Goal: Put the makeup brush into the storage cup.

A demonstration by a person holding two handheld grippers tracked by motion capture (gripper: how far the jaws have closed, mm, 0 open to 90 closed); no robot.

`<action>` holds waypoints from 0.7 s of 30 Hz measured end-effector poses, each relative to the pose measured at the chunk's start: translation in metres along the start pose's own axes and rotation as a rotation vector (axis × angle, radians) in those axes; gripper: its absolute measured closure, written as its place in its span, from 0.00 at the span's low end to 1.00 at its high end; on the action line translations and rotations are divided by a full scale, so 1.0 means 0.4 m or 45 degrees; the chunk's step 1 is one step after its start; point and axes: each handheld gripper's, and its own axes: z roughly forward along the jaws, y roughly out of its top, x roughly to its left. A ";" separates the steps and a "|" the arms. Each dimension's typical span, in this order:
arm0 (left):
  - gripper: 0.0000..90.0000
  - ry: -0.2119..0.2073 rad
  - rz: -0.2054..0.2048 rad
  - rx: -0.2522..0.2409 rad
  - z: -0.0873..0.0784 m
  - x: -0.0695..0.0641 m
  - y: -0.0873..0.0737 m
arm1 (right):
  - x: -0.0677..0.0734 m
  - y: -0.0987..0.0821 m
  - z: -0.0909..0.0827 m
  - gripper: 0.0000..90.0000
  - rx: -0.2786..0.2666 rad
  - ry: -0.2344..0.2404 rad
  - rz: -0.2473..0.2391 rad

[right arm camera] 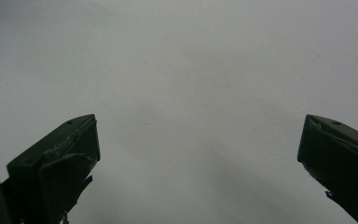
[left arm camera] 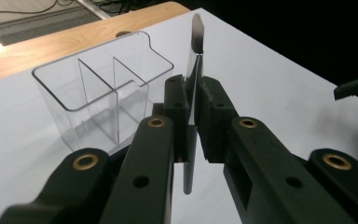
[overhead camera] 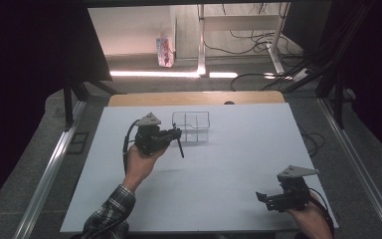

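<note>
My left gripper (overhead camera: 177, 135) is raised over the white tabletop (overhead camera: 229, 159), shut on a slim dark pen-like stick (overhead camera: 180, 148). In the left gripper view the stick (left arm camera: 194, 70) stands upright between the pressed jaws, its dark tip above them and its lower end hanging below. A clear plastic organizer (overhead camera: 191, 127) with inner dividers stands just beyond and to the right of that gripper; in the left gripper view the organizer (left arm camera: 98, 93) is close on the left. My right gripper (overhead camera: 267, 199) rests low near the table's front right corner, open, with bare tabletop between its jaws (right arm camera: 198, 154).
A wooden strip (overhead camera: 194, 98) runs along the far edge of the white top. Beyond it on the floor stand a small printed carton (overhead camera: 164, 51), desk legs and loose cables (overhead camera: 258, 42). Metal rails flank the table on both sides.
</note>
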 end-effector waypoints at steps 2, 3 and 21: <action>0.92 0.003 0.007 -0.008 0.000 0.004 0.008 | 0.000 -0.002 0.001 0.00 0.008 0.002 -0.002; 0.92 0.004 0.010 -0.010 0.000 0.006 0.013 | 0.001 -0.002 0.001 0.00 0.013 0.004 -0.001; 0.92 0.020 0.029 -0.058 0.017 0.030 0.079 | -0.001 -0.003 0.002 0.00 0.016 0.021 -0.001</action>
